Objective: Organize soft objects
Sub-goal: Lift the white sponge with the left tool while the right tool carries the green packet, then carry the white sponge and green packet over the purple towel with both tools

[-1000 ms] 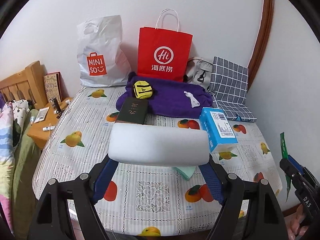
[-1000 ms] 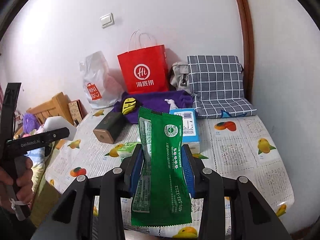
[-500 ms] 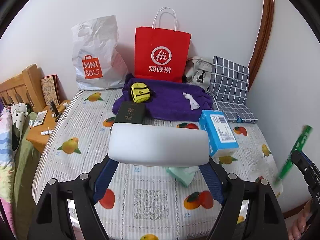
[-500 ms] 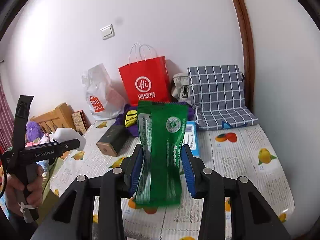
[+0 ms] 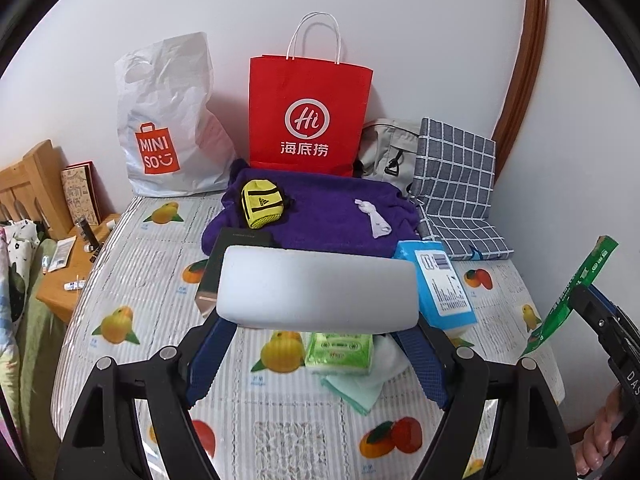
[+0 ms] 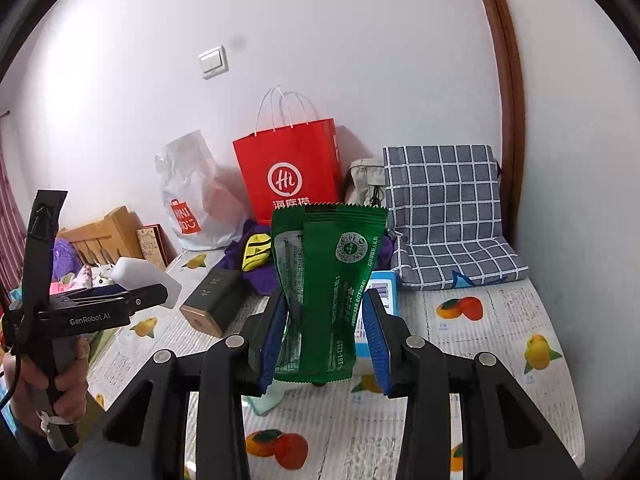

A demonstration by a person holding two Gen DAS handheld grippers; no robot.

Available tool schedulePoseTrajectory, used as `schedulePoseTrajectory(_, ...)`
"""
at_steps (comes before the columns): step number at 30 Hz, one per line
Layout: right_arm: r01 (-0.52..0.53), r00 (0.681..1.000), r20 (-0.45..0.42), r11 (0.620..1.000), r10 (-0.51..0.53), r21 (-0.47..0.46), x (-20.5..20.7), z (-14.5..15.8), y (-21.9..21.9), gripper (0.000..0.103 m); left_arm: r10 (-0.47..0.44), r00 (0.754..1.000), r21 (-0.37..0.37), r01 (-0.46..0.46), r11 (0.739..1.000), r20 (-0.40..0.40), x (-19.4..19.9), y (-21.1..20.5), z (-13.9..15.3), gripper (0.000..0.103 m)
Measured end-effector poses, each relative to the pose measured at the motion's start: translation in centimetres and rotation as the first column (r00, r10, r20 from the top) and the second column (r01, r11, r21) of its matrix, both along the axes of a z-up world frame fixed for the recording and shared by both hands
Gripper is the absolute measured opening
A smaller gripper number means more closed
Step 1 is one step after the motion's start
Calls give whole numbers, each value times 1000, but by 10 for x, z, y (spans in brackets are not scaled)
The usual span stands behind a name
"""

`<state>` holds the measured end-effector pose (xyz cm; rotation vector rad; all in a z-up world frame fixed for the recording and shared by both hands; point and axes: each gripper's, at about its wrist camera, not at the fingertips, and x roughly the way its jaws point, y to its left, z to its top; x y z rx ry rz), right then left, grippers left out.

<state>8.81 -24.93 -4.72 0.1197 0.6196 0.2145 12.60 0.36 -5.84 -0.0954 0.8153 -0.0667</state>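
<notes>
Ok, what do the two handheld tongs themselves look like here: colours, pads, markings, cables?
Both are black angular frames with round silver bolts and ribbed blue pads. The left tongs carry white "GenRobot.AI" lettering along the side, a tall black upright piece and a thin black cable trailing below the hand. The right tongs show white letters "DAS" on the body. No sleeve is visible.

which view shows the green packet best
The right wrist view: the green packet faces the camera, upright in the right gripper. The left wrist view shows it only edge-on at the far right.
</notes>
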Motion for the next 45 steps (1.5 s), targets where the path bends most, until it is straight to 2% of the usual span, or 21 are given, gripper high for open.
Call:
schedulePoseTrajectory(13, -17, 1000, -9, 998, 17, -60, 76, -9, 10, 39, 44, 999, -6, -44, 999, -24, 61, 17, -14, 80)
schedulePoseTrajectory(18, -24, 999, -25, 996, 22, -85, 111, -14, 20, 38, 63, 998, 15, -63, 998, -21, 87, 23, -13, 80)
schedulePoseTrajectory(25, -62, 997, -53, 997, 60, -45, 154, -21, 28, 38, 58, 998, -24, -59, 998, -34, 123, 32, -16, 80)
schedulePoseTrajectory(29, -66, 997, -47, 996, 64, -52, 177, -23, 33, 38, 75, 997, 13, -74, 997, -22, 139, 33, -16, 80)
schedulePoseTrajectory(33, -82, 996, -51, 996, 79, -42, 201, -26, 36, 38, 83, 996, -3, -84, 997, -23, 155, 41, -17, 80)
schedulePoseTrajectory(37, -93, 994, -65, 996, 91, -18, 227, -29, 40, 38, 105, 994, 14, -104, 994, -21, 171, 47, -15, 80)
schedulePoseTrajectory(39, -102, 992, -71, 995, 102, -5, 238, -29, 43, 38, 99, 995, -7, -99, 995, -21, 181, 50, -13, 80)
schedulePoseTrajectory(45, -119, 991, -66, 992, 117, -32, 262, -37, 56, 38, 96, 995, 13, -96, 995, -11, 206, 45, -12, 80)
